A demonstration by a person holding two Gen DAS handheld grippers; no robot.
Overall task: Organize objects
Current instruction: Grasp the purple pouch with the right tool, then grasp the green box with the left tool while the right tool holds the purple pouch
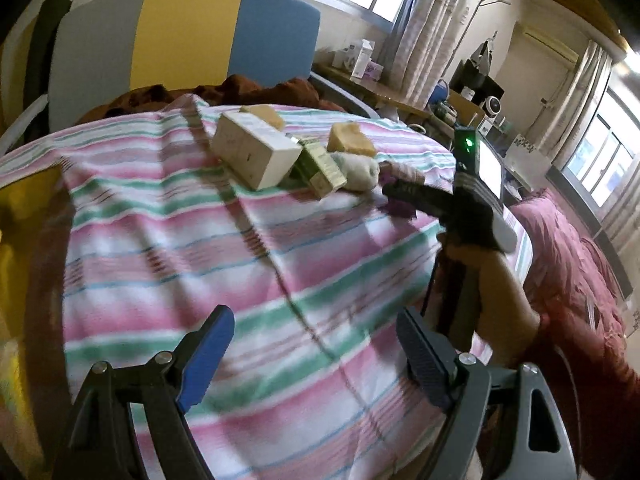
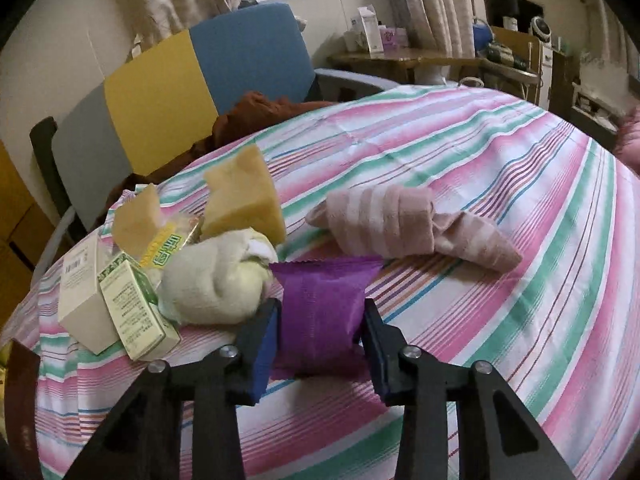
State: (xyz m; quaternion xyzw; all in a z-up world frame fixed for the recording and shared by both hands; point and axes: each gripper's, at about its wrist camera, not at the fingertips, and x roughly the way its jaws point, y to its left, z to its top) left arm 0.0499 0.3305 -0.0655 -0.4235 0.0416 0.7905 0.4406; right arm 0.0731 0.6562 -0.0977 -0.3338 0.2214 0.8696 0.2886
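Note:
My right gripper (image 2: 320, 332) is shut on a purple packet (image 2: 320, 304), low over the striped cloth (image 2: 480, 320). Left of it lie a cream sock roll (image 2: 212, 284), a green box (image 2: 136, 312), a white box (image 2: 80, 292), a yellow-green packet (image 2: 168, 248) and two tan sponges (image 2: 244, 196). A pink sock roll (image 2: 404, 224) lies to the right. My left gripper (image 1: 316, 360) is open and empty above the near cloth. In the left wrist view the white box (image 1: 256, 152), green box (image 1: 320, 164) and cream sock (image 1: 360, 172) lie far ahead, with the right gripper (image 1: 404, 192) beside them.
A grey, yellow and blue chair back (image 1: 184, 40) stands behind the table with brown cloth (image 1: 256, 88) on its seat. A yellow container (image 1: 20, 240) sits at the left edge. A desk with boxes (image 2: 384, 48) and a red quilt (image 1: 560, 260) are to the right.

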